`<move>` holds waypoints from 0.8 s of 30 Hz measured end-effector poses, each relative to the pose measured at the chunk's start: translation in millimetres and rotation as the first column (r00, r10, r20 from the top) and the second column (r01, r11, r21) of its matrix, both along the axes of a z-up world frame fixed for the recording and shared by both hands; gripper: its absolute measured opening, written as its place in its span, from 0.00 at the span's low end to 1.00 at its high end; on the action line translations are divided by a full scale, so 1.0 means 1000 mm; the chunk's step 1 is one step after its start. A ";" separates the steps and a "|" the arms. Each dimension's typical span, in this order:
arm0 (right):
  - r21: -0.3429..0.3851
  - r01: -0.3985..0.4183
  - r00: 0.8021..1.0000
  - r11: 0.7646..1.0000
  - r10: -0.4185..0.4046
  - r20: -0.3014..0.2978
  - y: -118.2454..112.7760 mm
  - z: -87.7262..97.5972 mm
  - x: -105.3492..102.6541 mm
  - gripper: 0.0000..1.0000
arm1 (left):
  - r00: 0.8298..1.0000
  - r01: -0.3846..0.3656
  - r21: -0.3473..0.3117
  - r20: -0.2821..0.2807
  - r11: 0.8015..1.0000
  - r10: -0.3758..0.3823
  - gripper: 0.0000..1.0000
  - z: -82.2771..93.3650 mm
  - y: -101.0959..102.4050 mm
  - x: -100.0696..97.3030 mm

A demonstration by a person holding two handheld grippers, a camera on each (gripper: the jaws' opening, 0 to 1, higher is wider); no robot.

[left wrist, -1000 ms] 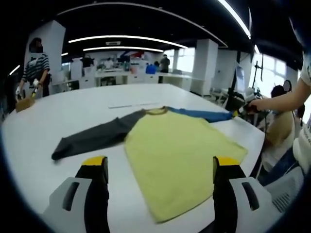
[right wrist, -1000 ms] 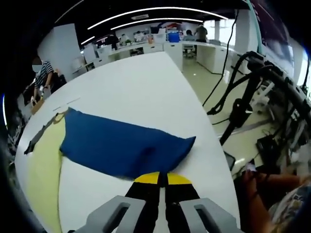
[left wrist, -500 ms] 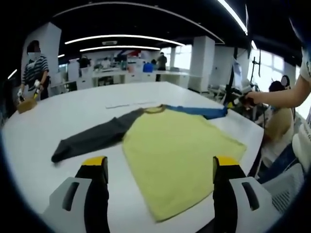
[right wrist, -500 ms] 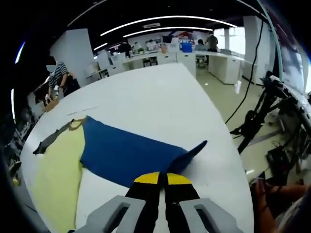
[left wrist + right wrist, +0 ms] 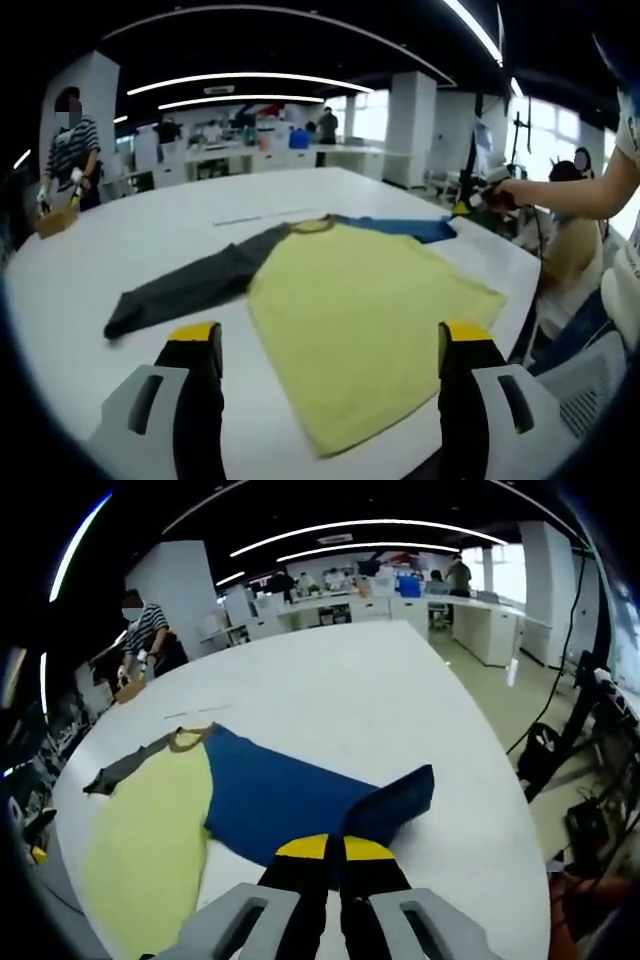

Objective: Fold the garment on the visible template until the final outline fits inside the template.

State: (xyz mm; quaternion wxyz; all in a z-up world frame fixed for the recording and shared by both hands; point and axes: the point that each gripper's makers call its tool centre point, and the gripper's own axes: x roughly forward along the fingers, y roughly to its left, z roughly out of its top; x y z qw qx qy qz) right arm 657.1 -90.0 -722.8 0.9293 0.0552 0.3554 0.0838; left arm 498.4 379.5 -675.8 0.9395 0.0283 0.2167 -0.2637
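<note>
The garment [image 5: 360, 310] lies flat on the white table [image 5: 170, 225], yellow body near, grey sleeve [image 5: 190, 285] spread left. The right gripper [image 5: 335, 846], jaws clamped on the blue sleeve [image 5: 300, 795], lifts its cuff for an inward fold. The left gripper [image 5: 330, 345] hovers near the hem, jaws apart, ready to assist.

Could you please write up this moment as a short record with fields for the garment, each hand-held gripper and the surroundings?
garment: raglan shirt, yellow body, dark grey sleeve laid out flat, blue sleeve with its cuff end lifted and curling over
surface: white table
left hand-held gripper: jaws open, apart over the shirt's hem, holding nothing
right hand-held gripper: shut on the blue sleeve's cuff
template: thin line marks on the table beyond the collar
background: person in striped top at the far table edge
</note>
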 end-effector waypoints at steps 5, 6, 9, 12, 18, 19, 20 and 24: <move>0.009 -0.023 1.000 1.000 0.023 0.015 0.015 0.004 0.005 0.00 | 1.000 -0.006 -0.005 -0.004 1.000 0.006 0.86 -0.001 0.001 -0.001; 0.010 -0.028 0.999 1.000 0.028 0.017 0.017 0.005 0.005 0.00 | 1.000 -0.006 -0.004 -0.004 1.000 0.006 0.86 -0.002 0.002 -0.001; 0.021 -0.041 0.999 0.999 0.040 0.028 0.027 0.008 0.008 0.00 | 1.000 -0.006 -0.007 -0.004 1.000 0.006 0.86 -0.002 0.002 -0.001; 0.031 -0.055 0.998 0.998 0.054 0.036 0.036 0.009 0.012 0.00 | 1.000 -0.007 -0.009 -0.004 1.000 0.007 0.86 -0.002 0.001 -0.001; 0.044 -0.073 0.997 0.996 0.071 0.042 0.049 0.010 0.018 0.00 | 1.000 -0.010 -0.015 -0.003 1.000 0.010 0.86 -0.002 0.001 -0.001; 0.046 -0.074 0.996 0.996 0.072 0.042 0.050 0.010 0.019 0.00 | 1.000 -0.010 -0.016 -0.004 1.000 0.010 0.86 -0.003 0.001 -0.002; 0.047 -0.076 0.996 0.996 0.074 0.043 0.052 0.010 0.019 0.00 | 1.000 -0.010 -0.016 -0.005 1.000 0.010 0.86 -0.003 0.001 -0.002; 0.054 -0.091 0.995 0.994 0.089 0.047 0.063 0.010 0.023 0.00 | 1.000 -0.014 -0.021 -0.005 1.000 0.014 0.86 -0.003 0.001 -0.002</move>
